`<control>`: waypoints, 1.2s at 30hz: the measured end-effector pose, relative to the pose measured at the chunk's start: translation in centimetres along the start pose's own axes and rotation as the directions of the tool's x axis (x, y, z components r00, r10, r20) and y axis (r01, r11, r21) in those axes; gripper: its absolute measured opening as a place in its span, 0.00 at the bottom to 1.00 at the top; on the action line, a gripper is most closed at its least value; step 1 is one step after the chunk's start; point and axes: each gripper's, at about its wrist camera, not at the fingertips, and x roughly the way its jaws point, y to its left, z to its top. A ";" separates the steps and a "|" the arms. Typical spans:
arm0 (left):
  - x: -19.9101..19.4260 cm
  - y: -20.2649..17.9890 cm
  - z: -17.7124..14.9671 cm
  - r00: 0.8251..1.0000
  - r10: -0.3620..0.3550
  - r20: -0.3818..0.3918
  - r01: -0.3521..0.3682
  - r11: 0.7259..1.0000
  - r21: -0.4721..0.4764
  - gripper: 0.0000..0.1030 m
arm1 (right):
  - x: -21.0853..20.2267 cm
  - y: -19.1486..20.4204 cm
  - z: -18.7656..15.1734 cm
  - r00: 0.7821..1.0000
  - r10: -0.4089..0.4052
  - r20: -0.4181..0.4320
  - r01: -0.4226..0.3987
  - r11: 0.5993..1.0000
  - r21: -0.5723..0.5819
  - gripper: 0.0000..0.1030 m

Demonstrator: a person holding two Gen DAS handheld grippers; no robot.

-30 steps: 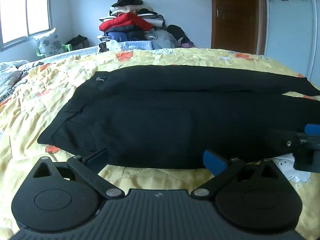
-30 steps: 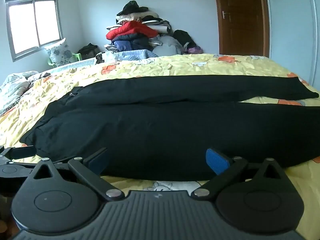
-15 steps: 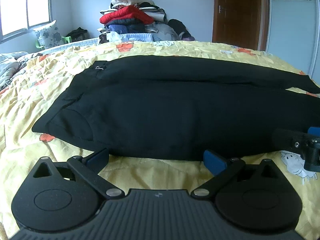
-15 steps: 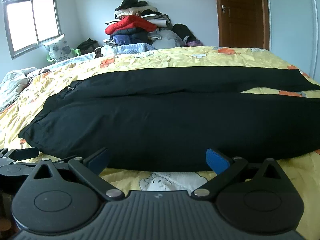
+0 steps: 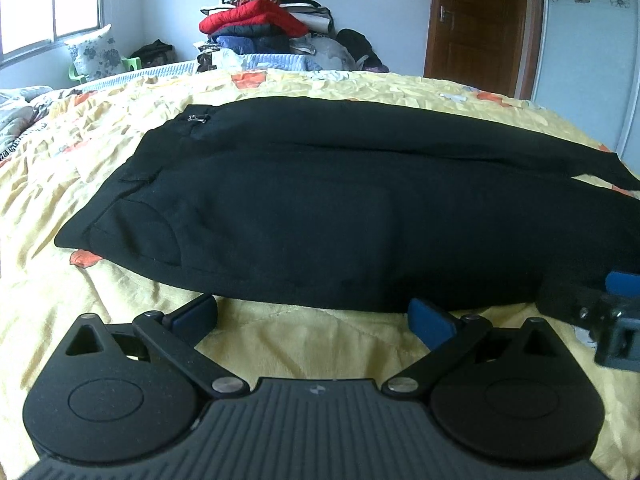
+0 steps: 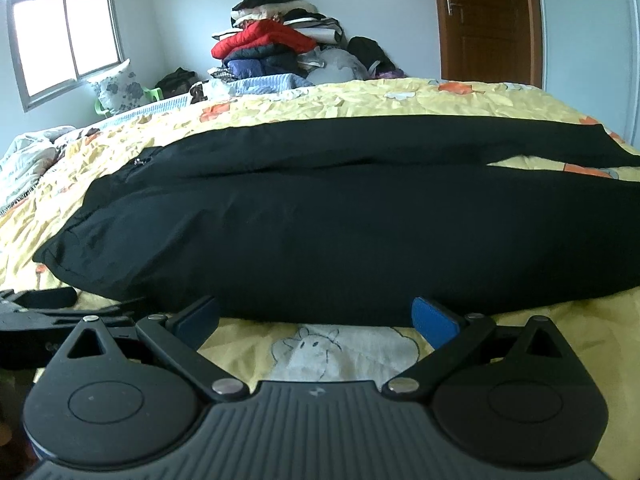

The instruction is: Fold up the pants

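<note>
You held your left gripper [image 5: 312,316] and right gripper [image 6: 316,316] spread wide, grasping nothing, just beside the near edge of the black pants [image 5: 340,216] on the yellow bedspread [image 5: 304,344]

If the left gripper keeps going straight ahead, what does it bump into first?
Most likely the near edge of the black pants on the yellow quilt. The open left gripper points straight at it, low and close, though depth is unclear.

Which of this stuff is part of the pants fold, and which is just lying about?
Job:
black pants
left hand-held gripper, open
right hand-held gripper, open
yellow bedspread

Lying about:
clothes pile
floral pillow
</note>
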 end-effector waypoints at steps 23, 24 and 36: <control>0.1 0.0 0.0 1.000 -0.001 0.000 0.001 1.000 -0.004 1.00 | 1.2 2.0 -0.4 0.995 -0.091 -0.037 0.086 0.988 -0.129 1.00; 0.1 0.0 0.0 1.000 -0.001 0.000 0.001 1.000 -0.003 1.00 | 1.2 2.0 -0.4 0.995 -0.092 -0.037 0.086 0.988 -0.129 1.00; 0.1 0.0 -0.1 1.000 -0.002 0.000 0.002 1.000 -0.004 1.00 | 1.2 2.0 -0.4 0.995 -0.092 -0.037 0.086 0.988 -0.129 1.00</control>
